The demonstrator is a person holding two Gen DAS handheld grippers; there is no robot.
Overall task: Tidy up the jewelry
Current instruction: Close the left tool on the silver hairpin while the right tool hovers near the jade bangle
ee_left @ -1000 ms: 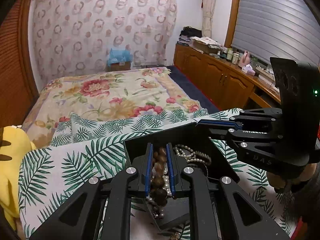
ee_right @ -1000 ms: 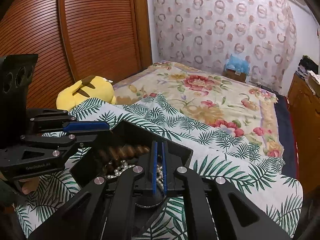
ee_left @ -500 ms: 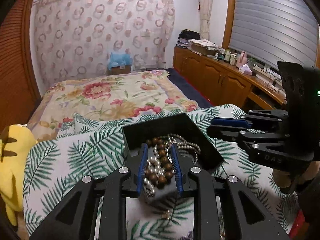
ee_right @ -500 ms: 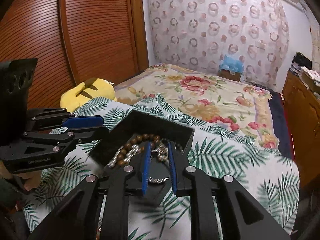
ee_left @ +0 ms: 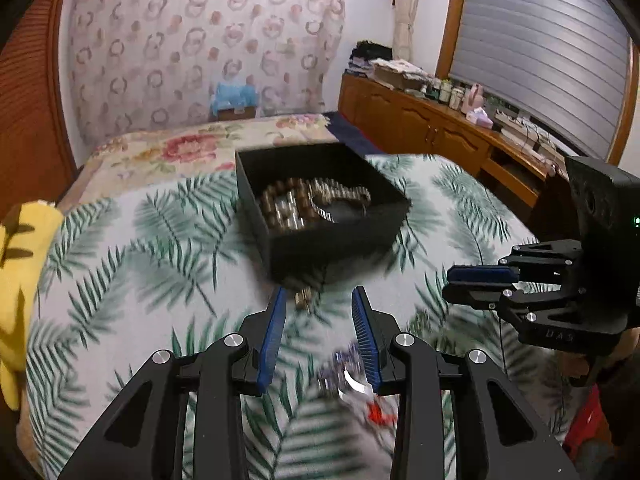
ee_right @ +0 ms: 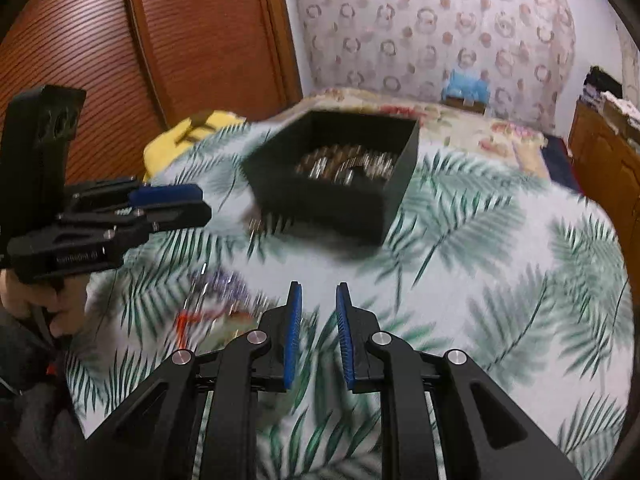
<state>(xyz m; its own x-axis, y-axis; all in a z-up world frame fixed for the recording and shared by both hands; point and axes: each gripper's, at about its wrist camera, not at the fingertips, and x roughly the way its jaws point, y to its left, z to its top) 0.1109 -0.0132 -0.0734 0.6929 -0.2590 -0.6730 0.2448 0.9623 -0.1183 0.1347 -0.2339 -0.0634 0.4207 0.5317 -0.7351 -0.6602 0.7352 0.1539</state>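
A black open box (ee_left: 320,196) sits on the palm-leaf cloth and holds brown bead and pearl strands (ee_left: 308,204); it also shows in the right wrist view (ee_right: 340,176). My left gripper (ee_left: 320,304) is open and empty, pulled back from the box. My right gripper (ee_right: 318,300) is open and empty, also short of the box. A small metal piece (ee_left: 304,300) lies just in front of the box. Loose purple, silver and red jewelry (ee_left: 352,380) lies on the cloth near my left fingers, blurred; it also shows in the right wrist view (ee_right: 220,296).
A yellow plush toy (ee_left: 20,264) lies at the left edge of the cloth. A floral bed (ee_left: 192,148) is behind the box. Wooden cabinets (ee_left: 420,128) run along the right wall. A wooden wardrobe door (ee_right: 160,40) stands at the left.
Both grippers opened, let go of the strands into the box, and pulled back and up away from it.
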